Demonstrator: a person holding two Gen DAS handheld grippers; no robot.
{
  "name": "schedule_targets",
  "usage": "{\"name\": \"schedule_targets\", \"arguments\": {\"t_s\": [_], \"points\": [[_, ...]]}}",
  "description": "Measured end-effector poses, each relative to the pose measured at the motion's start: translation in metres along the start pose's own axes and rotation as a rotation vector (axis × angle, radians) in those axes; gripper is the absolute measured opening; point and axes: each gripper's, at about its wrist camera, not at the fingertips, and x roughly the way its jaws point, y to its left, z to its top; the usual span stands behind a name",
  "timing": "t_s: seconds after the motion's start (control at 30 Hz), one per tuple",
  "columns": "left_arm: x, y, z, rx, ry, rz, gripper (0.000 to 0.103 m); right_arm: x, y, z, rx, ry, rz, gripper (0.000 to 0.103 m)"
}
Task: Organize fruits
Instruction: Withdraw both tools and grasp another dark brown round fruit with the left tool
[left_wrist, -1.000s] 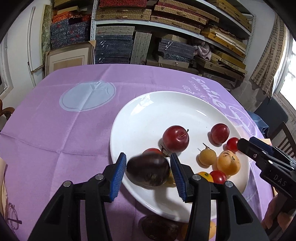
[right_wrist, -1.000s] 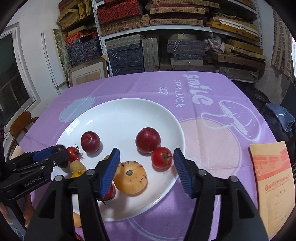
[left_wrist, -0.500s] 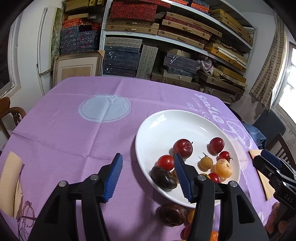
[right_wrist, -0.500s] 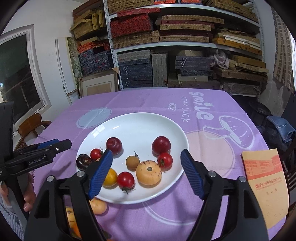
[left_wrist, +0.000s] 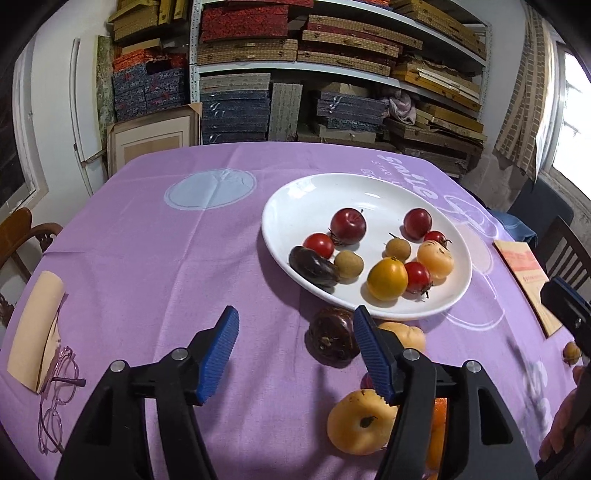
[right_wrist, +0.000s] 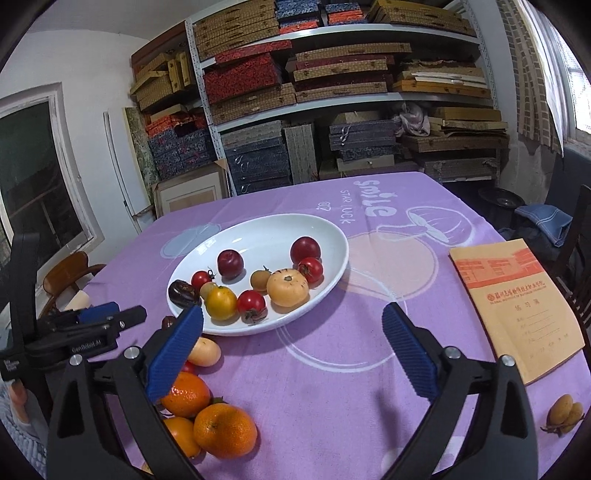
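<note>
Oranges (right_wrist: 207, 417) lay nearest in the right wrist view, three of them bunched on the purple tablecloth (right_wrist: 332, 387) just under the right gripper's (right_wrist: 291, 338) left pad. That gripper's jaws had just been opening and stood very wide, with only bare cloth between them. A small pair of yellow-brown fruits (right_wrist: 563, 411) sat alone near the cloth's right edge, well apart from the rest.

In the left wrist view, the left gripper (left_wrist: 295, 349) had also just been opening; its jaws were parted and gripped nothing. A pale yellow fruit (left_wrist: 360, 421) lay partly behind its right finger, and a dark round fruit (left_wrist: 330, 336) rested on the cloth just beside that finger's tip, close to the plate's near rim. Spectacles (left_wrist: 57, 398) lay by the left edge of the cloth.

Farther on sat the white plate (left_wrist: 314, 195), bearing the sorted fruit: a dark elongated fruit (left_wrist: 314, 266) at its near left rim, red tomatoes, two dark red plums (left_wrist: 348, 226), a yellow tomato (left_wrist: 387, 278), small tan fruits and a pale orange ribbed fruit (left_wrist: 436, 258). An orange notebook (right_wrist: 517, 306) lay to the plate's right. Beyond the table stood shelves (right_wrist: 332, 74) stacked with boxes.
</note>
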Motion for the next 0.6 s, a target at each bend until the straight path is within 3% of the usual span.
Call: {"name": "schedule_targets", "arguments": {"t_s": [0.33,0.4,0.6], "points": [[0.03,-0.004,-0.007,0.039,0.094,-0.032,0.066,0.003,-0.015,0.007,0.084,0.01,0.009,0.099],[0.037,-0.004,-0.007,0.04,0.108,-0.04,0.073,0.004,-0.015,0.007,0.079,0.011,0.009,0.099],[0.052,-0.007,-0.007,0.052,0.119,-0.013,0.081,0.008,-0.014,0.008,0.063,0.024,0.0,0.099]]}}
